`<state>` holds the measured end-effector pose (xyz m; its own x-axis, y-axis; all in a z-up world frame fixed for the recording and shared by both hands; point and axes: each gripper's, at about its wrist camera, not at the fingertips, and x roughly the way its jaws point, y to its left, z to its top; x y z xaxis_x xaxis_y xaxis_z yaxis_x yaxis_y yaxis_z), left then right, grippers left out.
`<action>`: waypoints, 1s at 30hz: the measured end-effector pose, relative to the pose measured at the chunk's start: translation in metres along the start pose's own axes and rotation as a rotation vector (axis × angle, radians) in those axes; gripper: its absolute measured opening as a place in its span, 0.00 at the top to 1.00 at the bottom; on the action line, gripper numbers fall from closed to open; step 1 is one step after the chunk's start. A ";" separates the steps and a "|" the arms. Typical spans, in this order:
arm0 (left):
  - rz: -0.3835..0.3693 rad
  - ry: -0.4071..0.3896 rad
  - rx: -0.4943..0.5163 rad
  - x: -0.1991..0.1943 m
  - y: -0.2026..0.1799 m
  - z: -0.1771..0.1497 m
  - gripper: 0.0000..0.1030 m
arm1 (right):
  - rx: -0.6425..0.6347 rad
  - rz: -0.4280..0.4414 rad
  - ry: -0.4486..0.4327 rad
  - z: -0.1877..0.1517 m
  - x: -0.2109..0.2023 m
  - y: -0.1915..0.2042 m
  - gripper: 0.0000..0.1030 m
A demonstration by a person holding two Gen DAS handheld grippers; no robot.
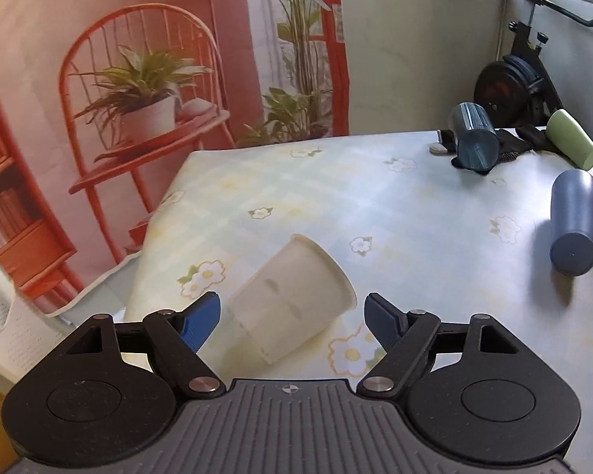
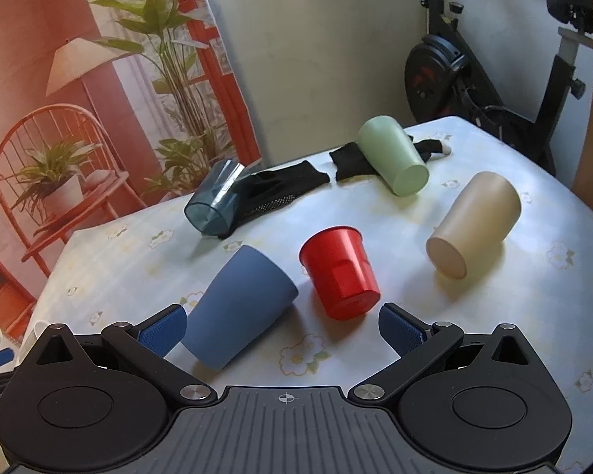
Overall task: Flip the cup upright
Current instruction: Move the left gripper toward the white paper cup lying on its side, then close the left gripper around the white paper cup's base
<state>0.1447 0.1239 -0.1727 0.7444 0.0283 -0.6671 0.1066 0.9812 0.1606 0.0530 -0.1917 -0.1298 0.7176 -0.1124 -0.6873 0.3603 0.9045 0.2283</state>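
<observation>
Spread wide, the left tool point(image 1: 292, 316) framed a cream plastic cup point(image 1: 292, 308) lying sideways on the floral-clothed desk point(image 1: 415, 213), apparently pre-grasp, needing closure and a righting tilt, while the right tool point(image 2: 282, 328) hung equally spread.

Cream cup point(image 1: 292, 303), red cup point(image 2: 342, 272), blue cup point(image 2: 239, 308), floral tablecloth point(image 2: 533, 316)

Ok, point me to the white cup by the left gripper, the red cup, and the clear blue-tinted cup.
white cup point(image 1: 292, 296), left wrist view, middle of its side wall.
red cup point(image 2: 342, 272), right wrist view, middle of its side wall.
clear blue-tinted cup point(image 2: 215, 197), right wrist view, its transparent side.
</observation>
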 end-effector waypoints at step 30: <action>-0.142 0.155 -0.059 0.041 0.023 0.002 0.32 | 0.024 0.021 0.037 -0.005 0.009 -0.004 0.00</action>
<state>0.1793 0.1473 -0.1945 0.6135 -0.0867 -0.7849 0.1612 0.9868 0.0170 0.0552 -0.1946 -0.1409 0.7028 -0.0777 -0.7072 0.3601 0.8961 0.2595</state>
